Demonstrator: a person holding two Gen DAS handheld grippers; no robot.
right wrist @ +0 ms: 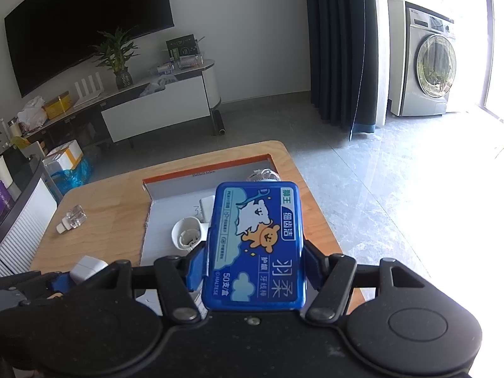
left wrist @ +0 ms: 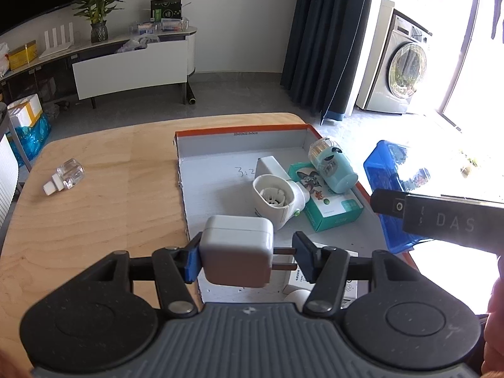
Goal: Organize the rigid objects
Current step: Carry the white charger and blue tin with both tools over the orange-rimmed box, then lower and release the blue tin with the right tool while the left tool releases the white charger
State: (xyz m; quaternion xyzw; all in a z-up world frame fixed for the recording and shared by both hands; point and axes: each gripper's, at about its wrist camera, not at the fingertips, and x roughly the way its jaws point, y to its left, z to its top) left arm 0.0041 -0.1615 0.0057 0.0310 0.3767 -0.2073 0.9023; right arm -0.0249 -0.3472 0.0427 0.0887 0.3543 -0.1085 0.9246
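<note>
Left gripper [left wrist: 247, 256]: pinching white charger plug [left wrist: 236, 253] (prongs against right finger) above cardboard tray [left wrist: 220, 135].
Right gripper [right wrist: 255, 271]: clamping blue floss-pick box [right wrist: 256, 245].

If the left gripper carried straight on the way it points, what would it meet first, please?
Probably the white funnel-shaped plug-in device lying in the cardboard tray, directly beyond the held white charger; depth is uncertain.

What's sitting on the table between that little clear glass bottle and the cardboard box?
Nothing: the left wrist view shows bare wood between the glass bottle and the box.

Grey tiled floor [right wrist: 362, 173]; dark curtain [left wrist: 327, 37]; washing machine [right wrist: 430, 63]; wall-mounted TV [right wrist: 85, 22] above low white console [left wrist: 126, 66]; strong daylight at right.
</note>
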